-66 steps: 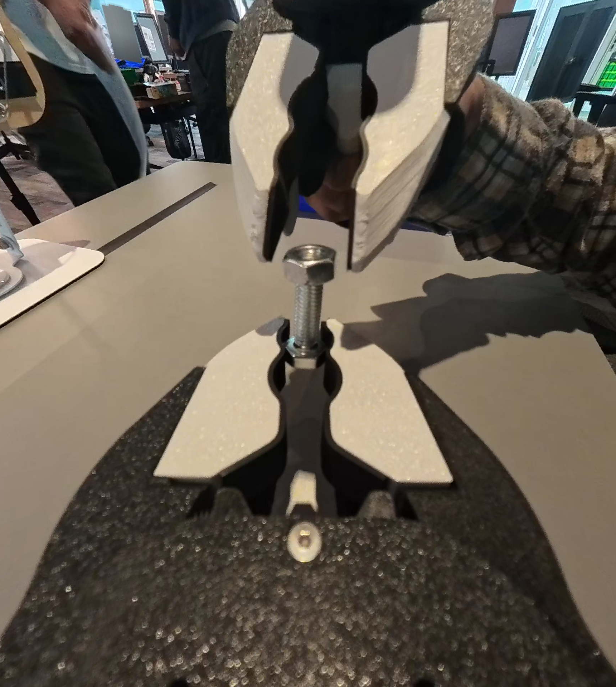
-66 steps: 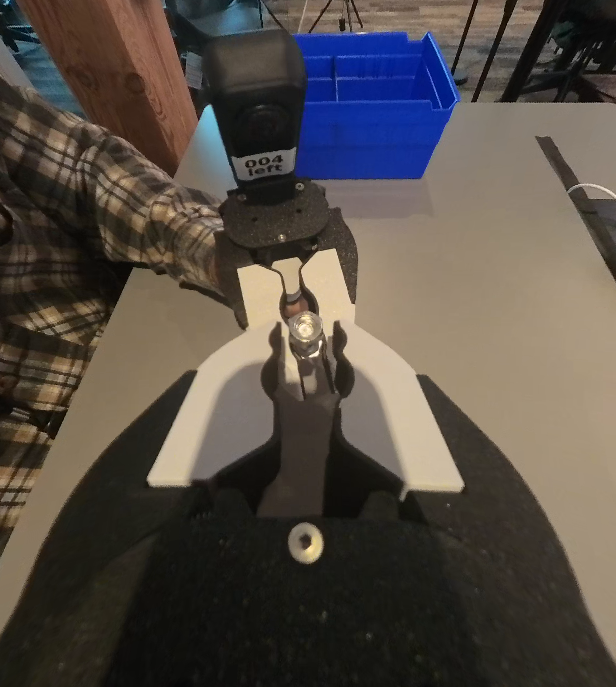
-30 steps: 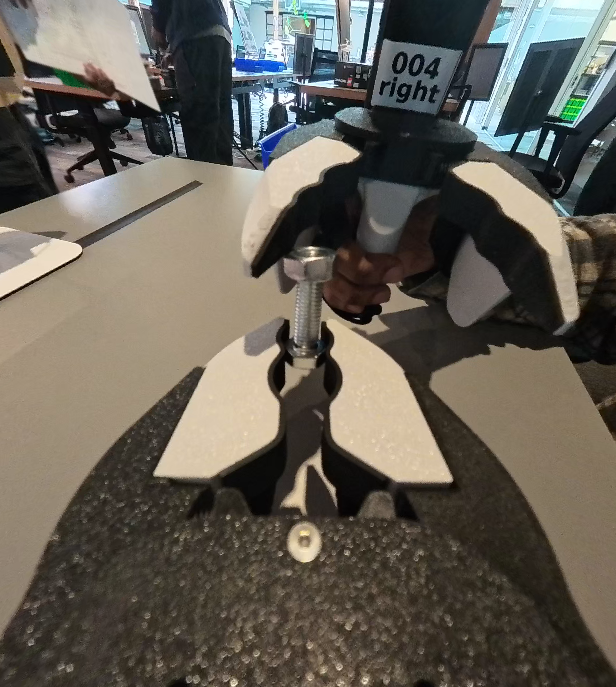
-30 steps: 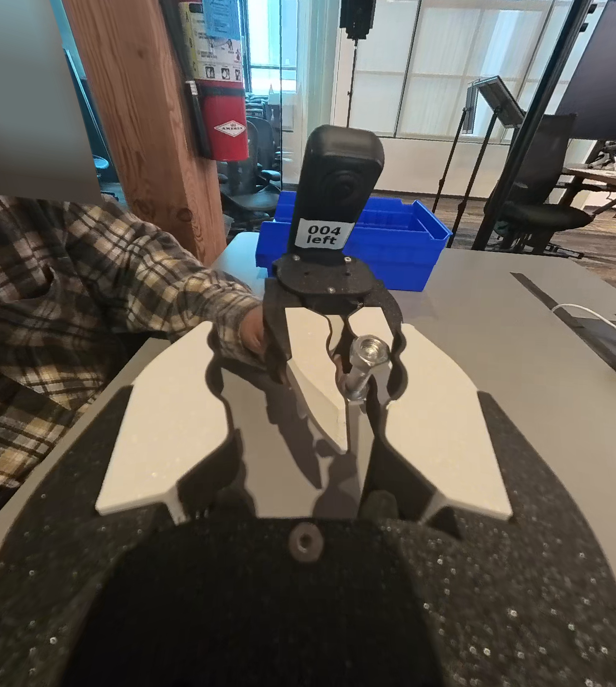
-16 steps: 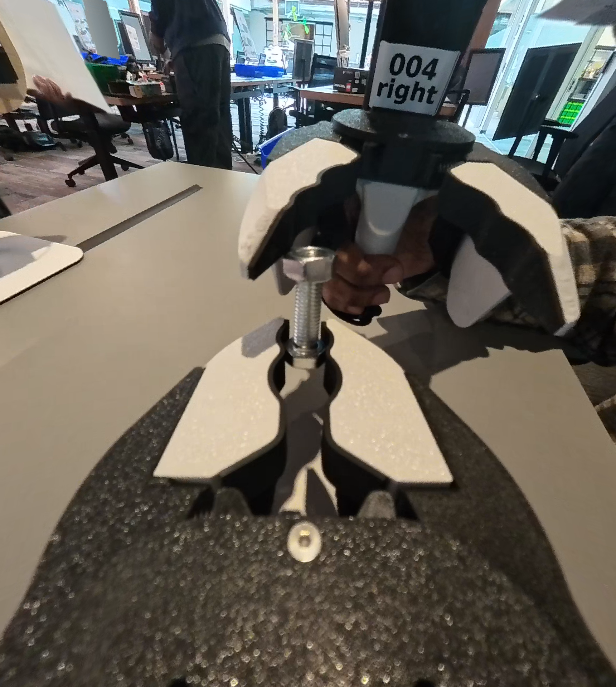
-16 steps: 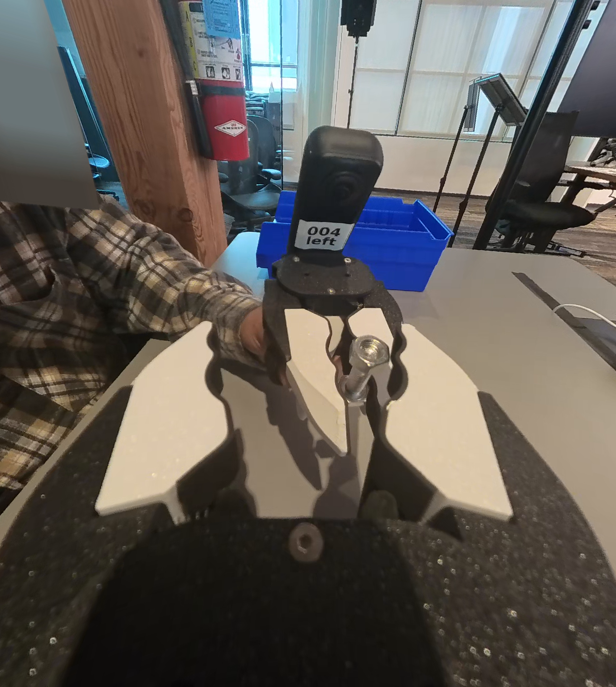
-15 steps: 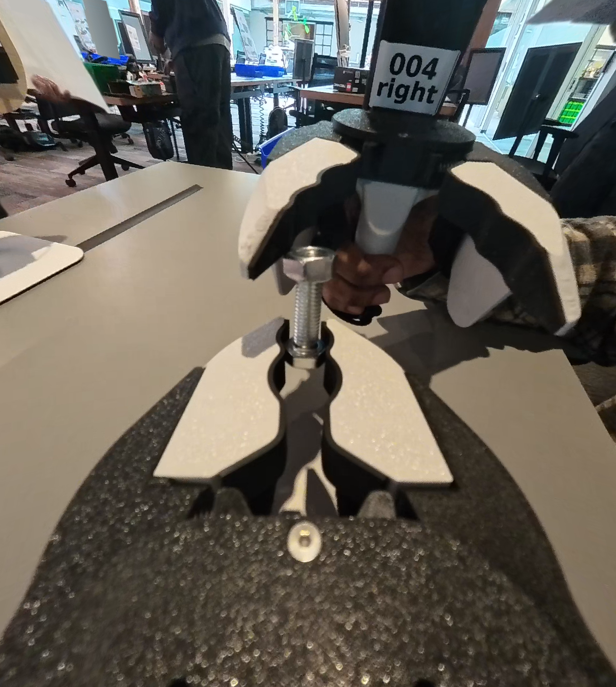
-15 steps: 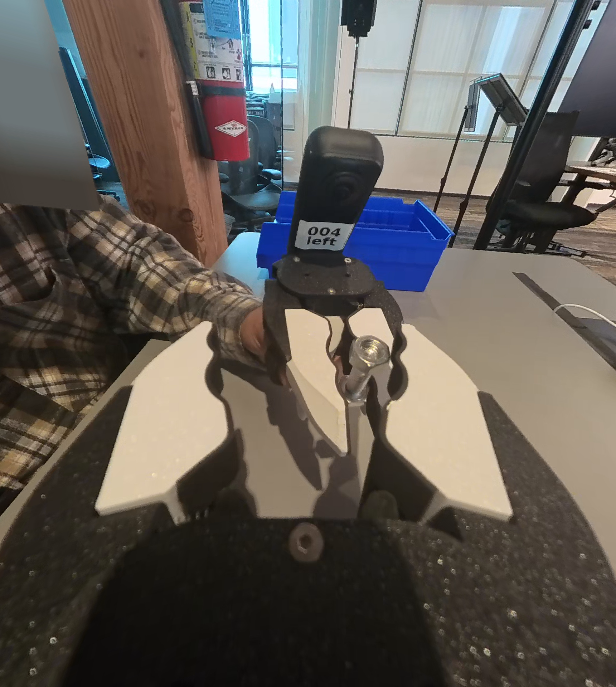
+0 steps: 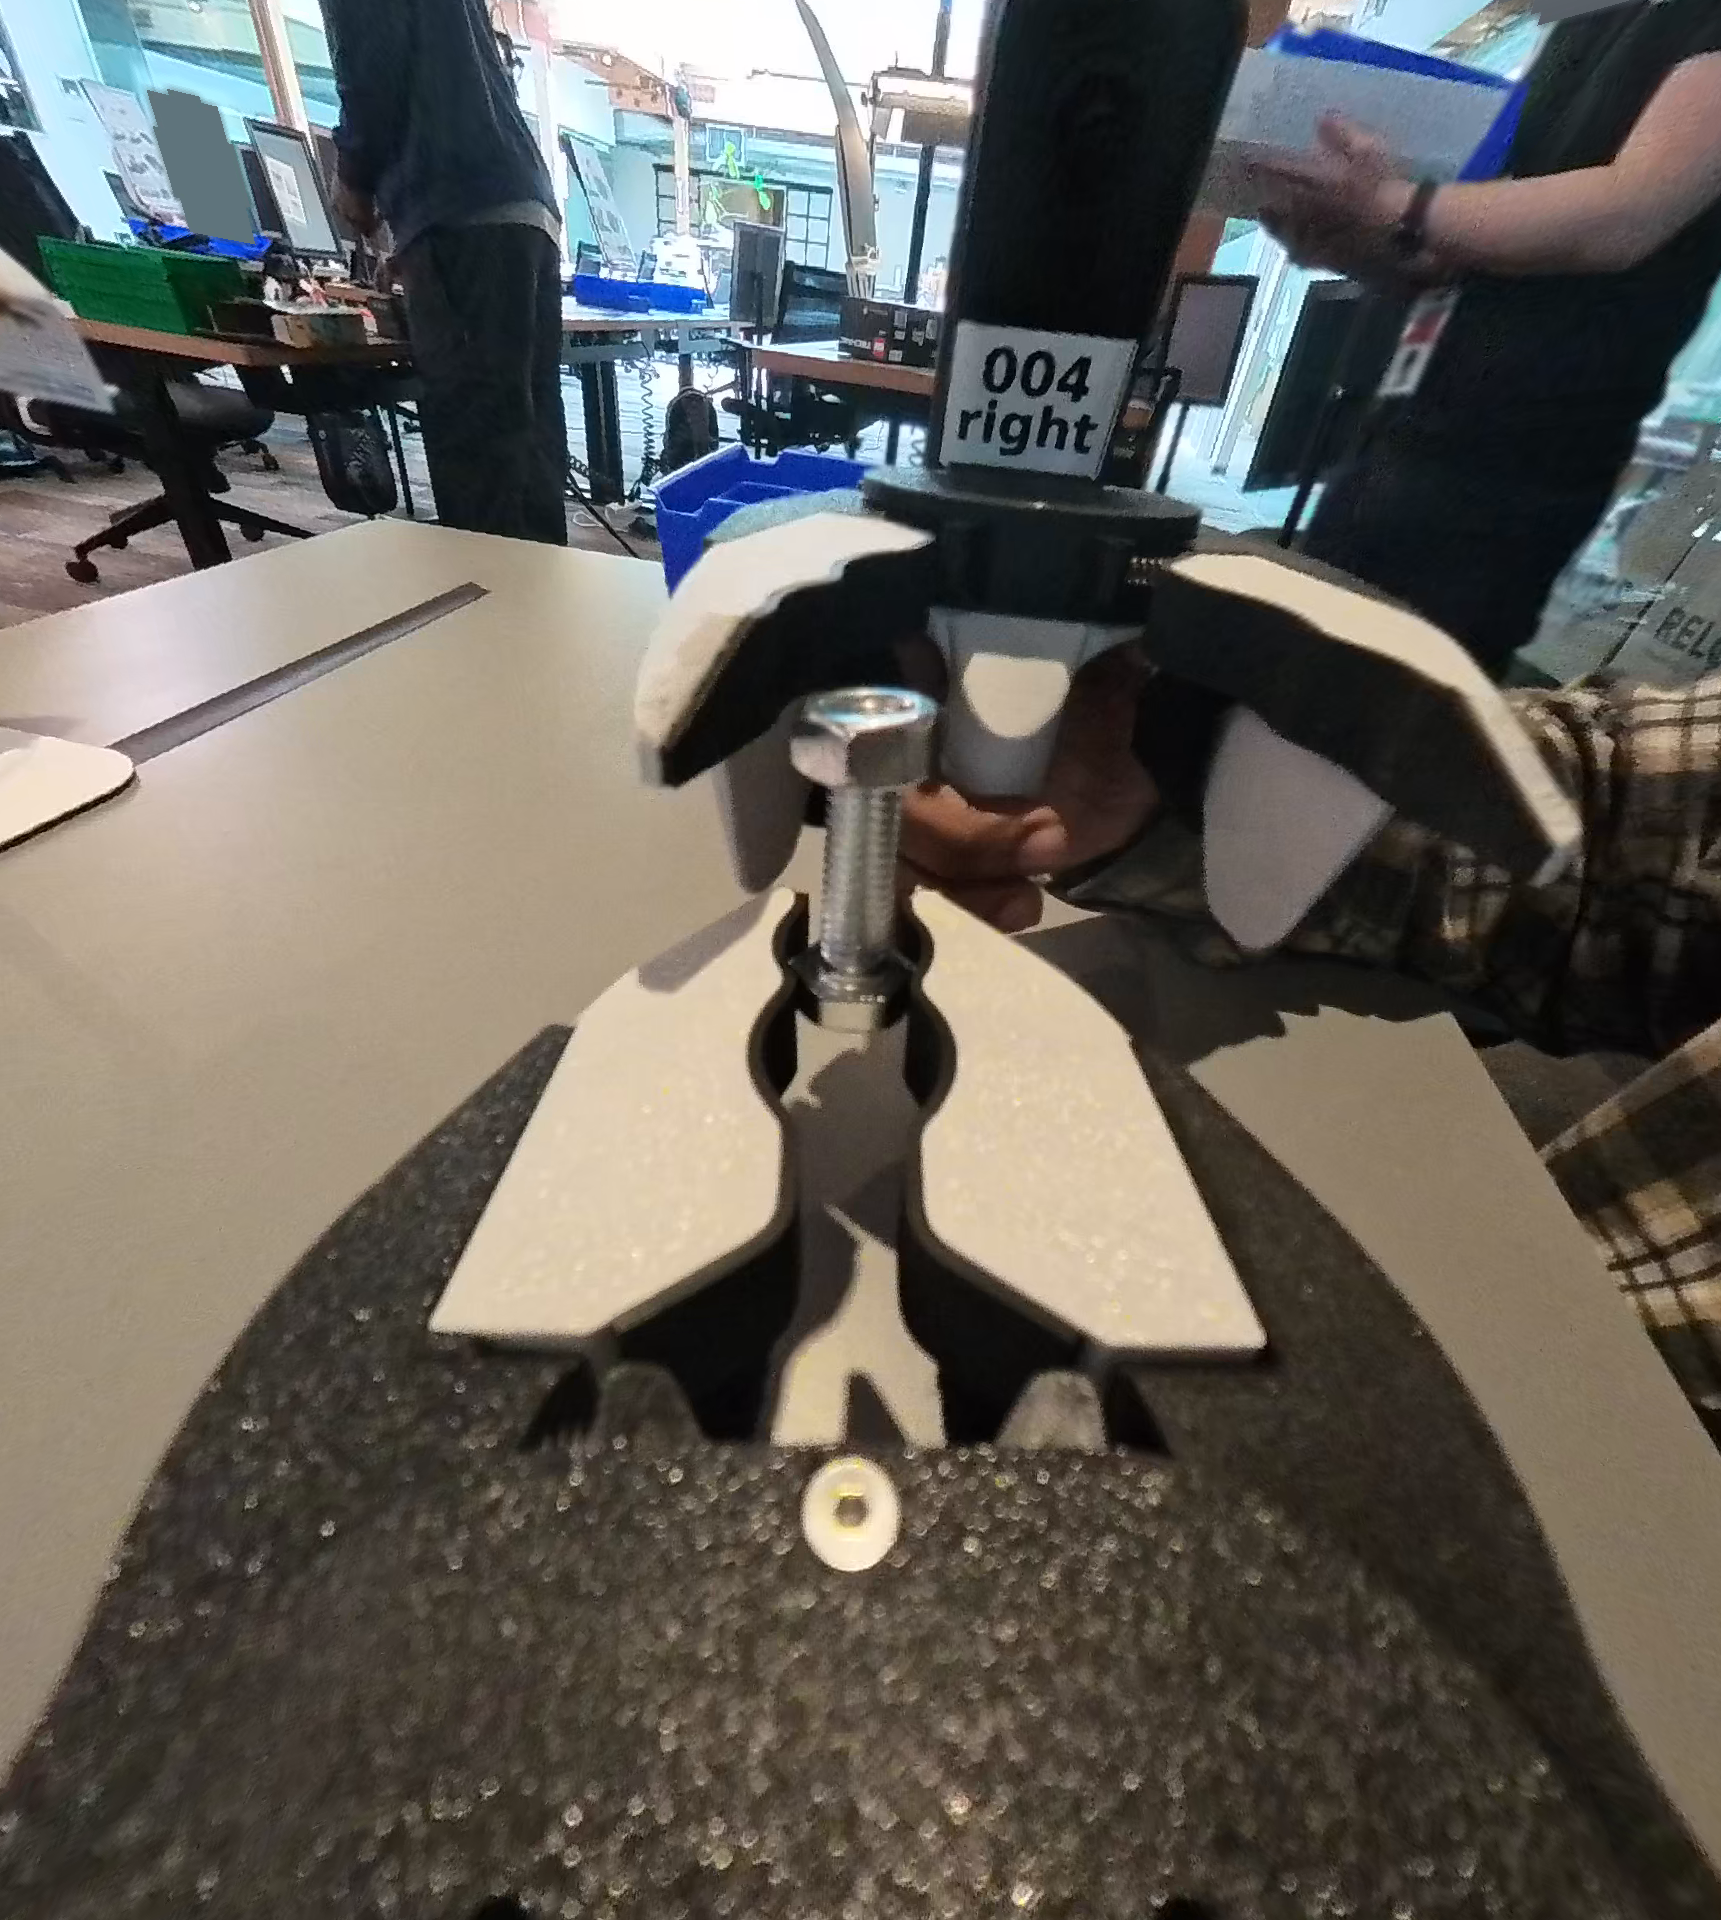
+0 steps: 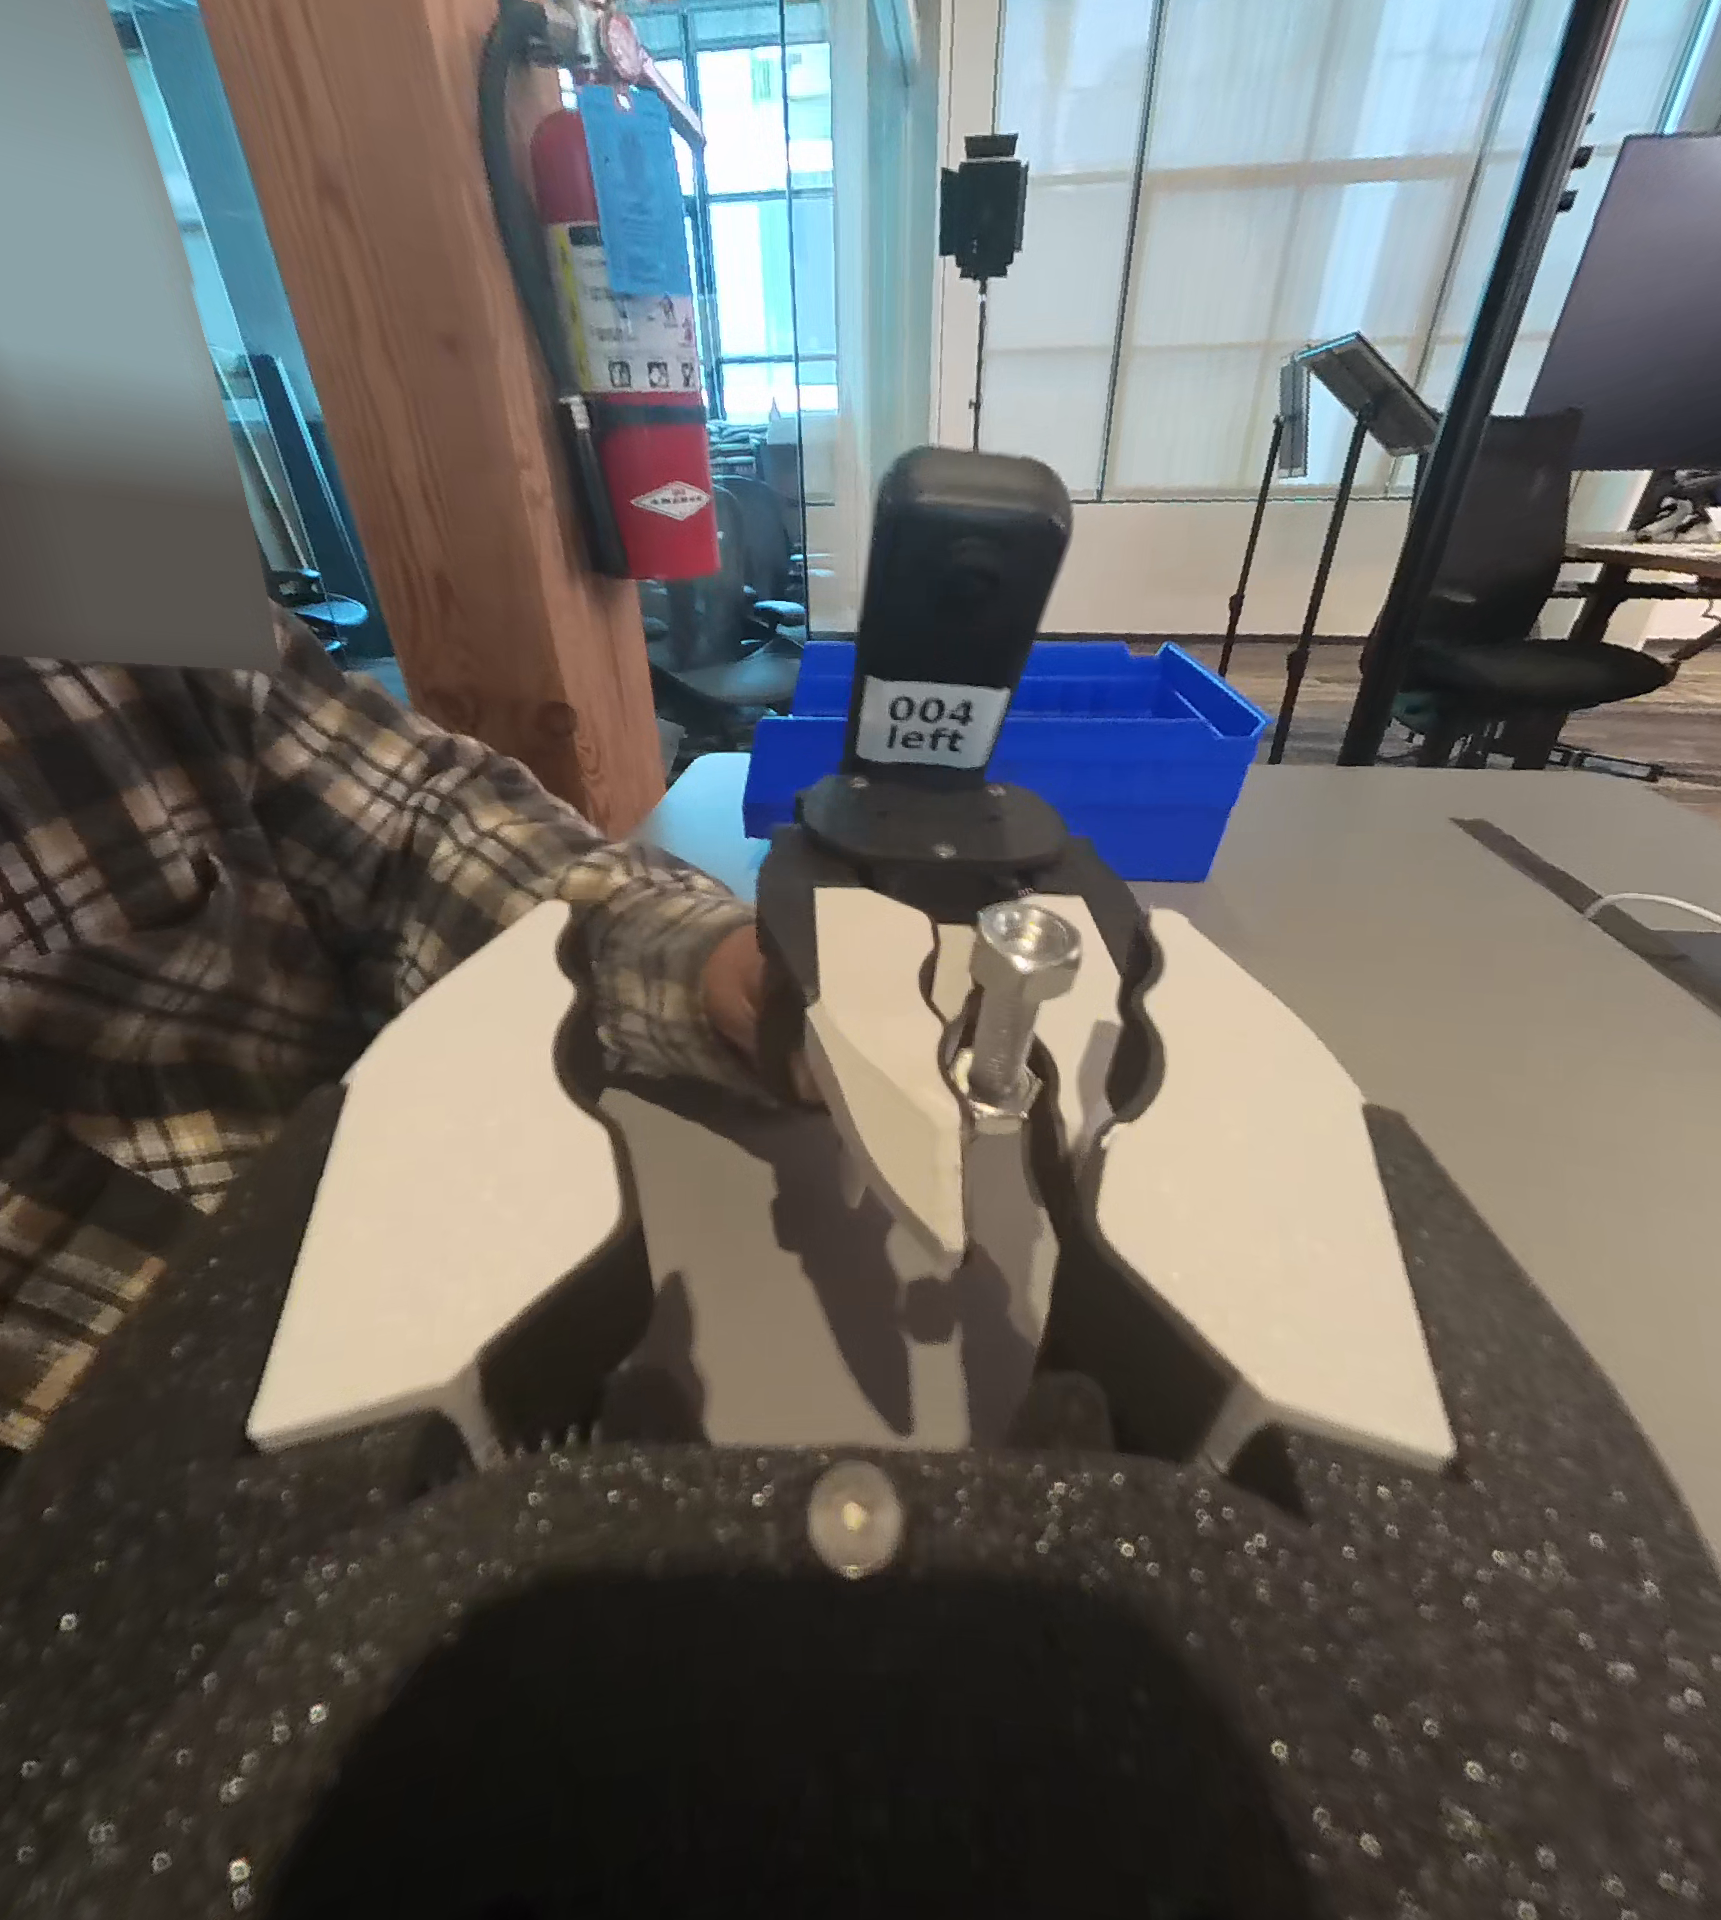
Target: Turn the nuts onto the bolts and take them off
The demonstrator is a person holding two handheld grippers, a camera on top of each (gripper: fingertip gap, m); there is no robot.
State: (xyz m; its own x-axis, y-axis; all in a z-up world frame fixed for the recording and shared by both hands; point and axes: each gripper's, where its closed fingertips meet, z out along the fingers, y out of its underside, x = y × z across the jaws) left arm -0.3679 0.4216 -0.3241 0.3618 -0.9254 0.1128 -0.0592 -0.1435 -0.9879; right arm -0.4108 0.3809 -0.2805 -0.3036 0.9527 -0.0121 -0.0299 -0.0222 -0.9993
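The nut [image 9: 854,985], threaded low on the upright bolt [image 9: 861,831] at frame centre, sits pinched between the left gripper [image 9: 854,961] tips. Just beyond, the right gripper [image 9: 1001,831] gapes wide around the bolt head; closing off-centre could tilt the bolt or twist the nut loose. Farther off, a blue bin [image 10: 1126,769] stands well clear on the grey table [image 9: 264,883]; nothing obstructs.

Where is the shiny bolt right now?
The bolt stands upright in the middle of the left wrist view, its nut pinched at the tips of the left gripper, above the grey table. The open right gripper sits just behind it.
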